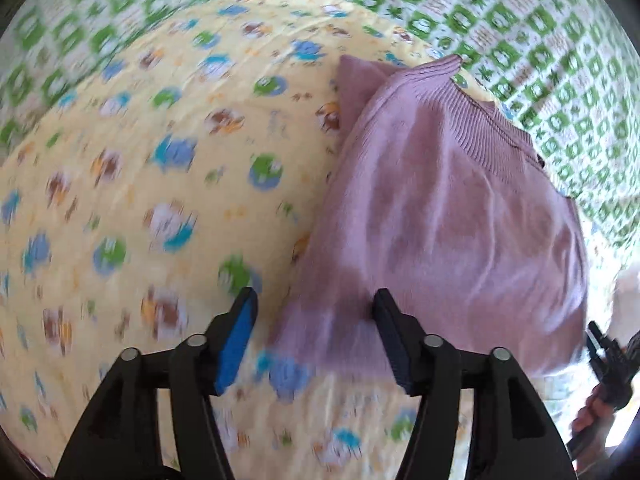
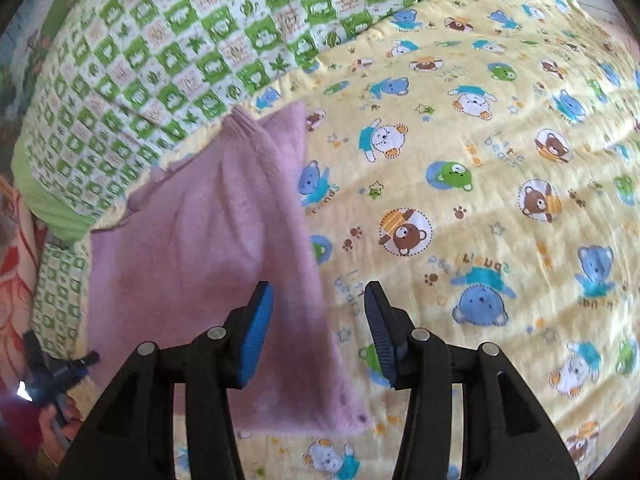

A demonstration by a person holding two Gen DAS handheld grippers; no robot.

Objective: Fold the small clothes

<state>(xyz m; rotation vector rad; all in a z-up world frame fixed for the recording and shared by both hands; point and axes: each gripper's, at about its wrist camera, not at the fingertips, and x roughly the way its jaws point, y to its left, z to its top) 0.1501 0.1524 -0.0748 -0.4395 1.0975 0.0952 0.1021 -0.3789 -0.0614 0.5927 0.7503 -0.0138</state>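
A small pink knitted sweater (image 1: pixel 448 216) lies folded flat on a yellow bear-print sheet (image 1: pixel 132 184). It also shows in the right wrist view (image 2: pixel 208 232), with its ribbed edge toward the far side. My left gripper (image 1: pixel 314 300) is open and empty, held just above the sweater's near left corner. My right gripper (image 2: pixel 318 292) is open and empty, held above the sweater's near right edge. The right gripper also shows at the left wrist view's right edge (image 1: pixel 604 352), and the left gripper at the right wrist view's left edge (image 2: pixel 52 368).
A green and white checked quilt (image 2: pixel 168 60) lies bunched along the far side of the sweater, and shows in the left wrist view (image 1: pixel 520 32). The yellow sheet (image 2: pixel 480 200) spreads wide to the right of the sweater. A red patterned cloth (image 2: pixel 16 264) is at the far left.
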